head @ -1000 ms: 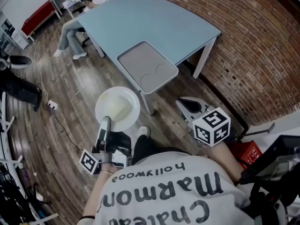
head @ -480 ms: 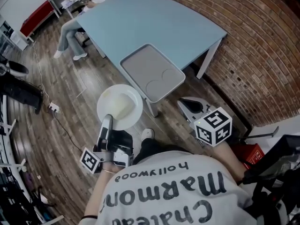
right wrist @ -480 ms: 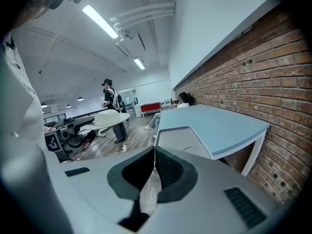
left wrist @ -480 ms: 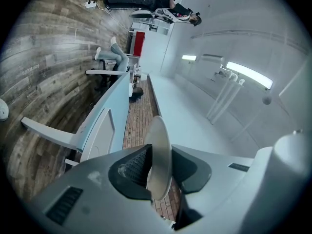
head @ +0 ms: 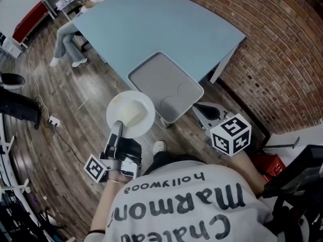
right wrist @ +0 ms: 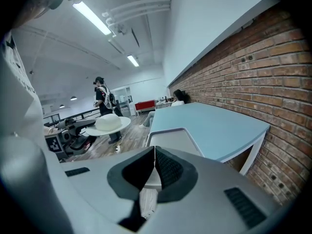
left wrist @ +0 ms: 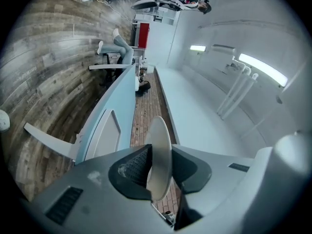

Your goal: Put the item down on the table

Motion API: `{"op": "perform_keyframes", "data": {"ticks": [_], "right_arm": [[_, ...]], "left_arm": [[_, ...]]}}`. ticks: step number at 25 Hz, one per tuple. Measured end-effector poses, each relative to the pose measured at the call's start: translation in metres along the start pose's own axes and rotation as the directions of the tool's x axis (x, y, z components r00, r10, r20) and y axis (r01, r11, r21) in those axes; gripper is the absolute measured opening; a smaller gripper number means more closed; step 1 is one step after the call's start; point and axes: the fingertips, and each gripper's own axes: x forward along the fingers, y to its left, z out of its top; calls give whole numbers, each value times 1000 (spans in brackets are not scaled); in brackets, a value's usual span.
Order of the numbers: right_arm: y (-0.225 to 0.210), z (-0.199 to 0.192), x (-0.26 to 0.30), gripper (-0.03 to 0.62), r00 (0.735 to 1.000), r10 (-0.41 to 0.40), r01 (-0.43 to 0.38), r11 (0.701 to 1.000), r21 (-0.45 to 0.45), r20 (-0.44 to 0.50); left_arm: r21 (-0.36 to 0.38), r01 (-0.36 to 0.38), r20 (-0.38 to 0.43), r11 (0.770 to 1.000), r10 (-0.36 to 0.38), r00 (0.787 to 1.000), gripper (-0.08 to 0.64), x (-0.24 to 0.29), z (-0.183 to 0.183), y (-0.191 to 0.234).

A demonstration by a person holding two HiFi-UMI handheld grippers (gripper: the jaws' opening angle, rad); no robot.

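Head view: we hold the left gripper [head: 117, 129] low, its jaws pinching the plate [head: 132, 112] rim over wood floor [head: 65, 105], beside the blue table [head: 151, 24]. Our right gripper [head: 206, 113], pressed together and seemingly empty, hangs near the brick wall [head: 282, 59].

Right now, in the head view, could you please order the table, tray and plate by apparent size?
Largest to smallest:
1. blue table
2. grey tray
3. white plate
The plate is held nearer the camera, which inflates it.

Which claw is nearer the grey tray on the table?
Right. The right claw, shut and empty, points at the tray's near corner; the left claw, shut on the white plate, sits farther back.
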Motion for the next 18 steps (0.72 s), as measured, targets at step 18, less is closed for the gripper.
{"op": "perform_keyframes", "data": {"ticks": [18], "right_arm": [[-31, 54, 95, 11, 993, -114, 112, 991, 76, 25]], "left_arm": [[-23, 16, -180, 1000, -19, 983, 83, 103, 99, 22]]}}
